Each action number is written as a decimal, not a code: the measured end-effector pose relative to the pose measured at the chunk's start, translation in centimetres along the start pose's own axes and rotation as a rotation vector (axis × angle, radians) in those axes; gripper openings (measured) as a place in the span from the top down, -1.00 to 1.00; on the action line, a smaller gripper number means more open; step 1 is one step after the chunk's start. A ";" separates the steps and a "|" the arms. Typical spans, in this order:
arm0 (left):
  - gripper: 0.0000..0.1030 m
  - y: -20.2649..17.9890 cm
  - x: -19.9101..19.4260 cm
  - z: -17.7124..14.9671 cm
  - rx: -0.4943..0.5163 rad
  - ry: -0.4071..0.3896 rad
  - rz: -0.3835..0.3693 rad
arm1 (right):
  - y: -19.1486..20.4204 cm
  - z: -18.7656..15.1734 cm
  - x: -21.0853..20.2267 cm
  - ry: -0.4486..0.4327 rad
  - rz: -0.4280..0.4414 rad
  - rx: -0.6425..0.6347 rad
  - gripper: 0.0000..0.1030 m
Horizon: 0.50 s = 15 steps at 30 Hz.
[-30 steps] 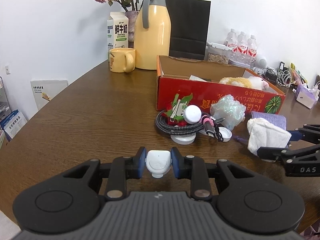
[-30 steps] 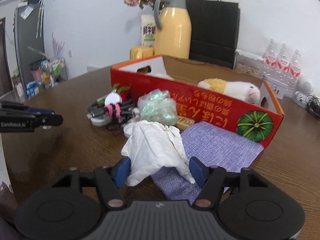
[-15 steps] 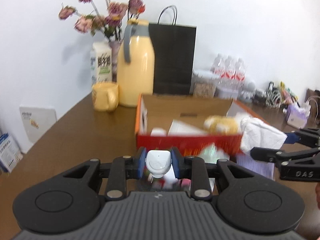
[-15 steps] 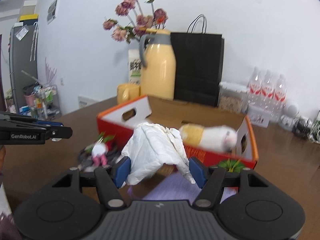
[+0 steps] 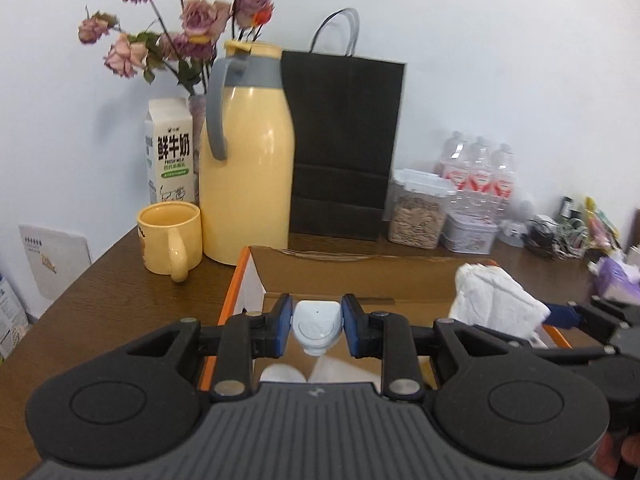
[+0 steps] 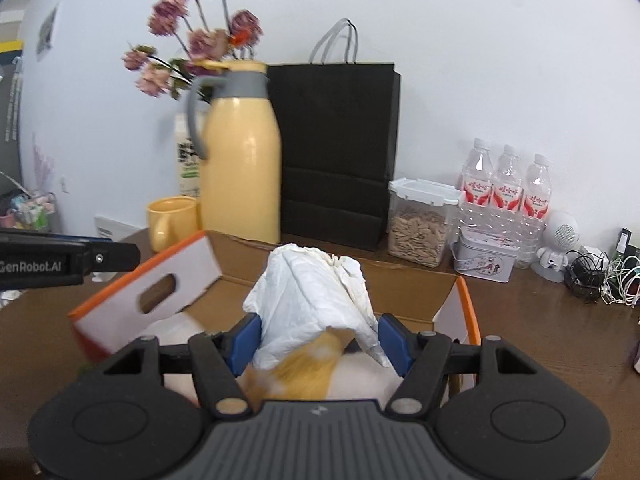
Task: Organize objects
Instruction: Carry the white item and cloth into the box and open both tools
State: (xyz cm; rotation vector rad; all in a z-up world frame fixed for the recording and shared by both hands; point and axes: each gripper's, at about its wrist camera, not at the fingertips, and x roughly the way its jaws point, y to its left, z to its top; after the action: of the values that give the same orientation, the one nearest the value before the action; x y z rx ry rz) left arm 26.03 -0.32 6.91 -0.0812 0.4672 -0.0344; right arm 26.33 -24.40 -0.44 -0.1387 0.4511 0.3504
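My left gripper (image 5: 316, 330) is shut on a small white plastic gadget (image 5: 317, 326), held above the open cardboard box (image 5: 360, 276). My right gripper (image 6: 318, 338) is shut on a crumpled white cloth (image 6: 316, 300), also over the box (image 6: 400, 280). A yellow and white plush toy (image 6: 308, 372) lies in the box under the cloth. In the left wrist view the cloth (image 5: 492, 304) and the right gripper's fingers (image 5: 560, 316) show at the right. The left gripper's finger (image 6: 72, 260) enters the right wrist view from the left.
Behind the box stand a yellow thermos jug (image 5: 246, 156), a yellow mug (image 5: 170, 240), a milk carton (image 5: 170, 152), a vase of dried roses (image 5: 184, 36) and a black paper bag (image 5: 344, 144). A seed jar (image 6: 418, 224), a tin (image 6: 484, 260), water bottles (image 6: 506, 192) and cables (image 6: 600, 276) fill the back right.
Both grippers rose and moved forward with their loads, from over the table in front of the red box to above its open top. The clutter on the table dropped out of view.
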 end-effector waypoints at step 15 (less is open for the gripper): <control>0.46 -0.5 5.6 -1.2 0.019 0.060 0.036 | -1.5 -1.3 4.0 0.024 -0.042 0.044 -0.30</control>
State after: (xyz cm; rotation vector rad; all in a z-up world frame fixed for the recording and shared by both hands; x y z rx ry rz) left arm 30.46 -1.20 3.44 -0.0533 0.5281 -0.0059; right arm 29.70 -24.90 -3.28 -0.1093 0.4792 0.2977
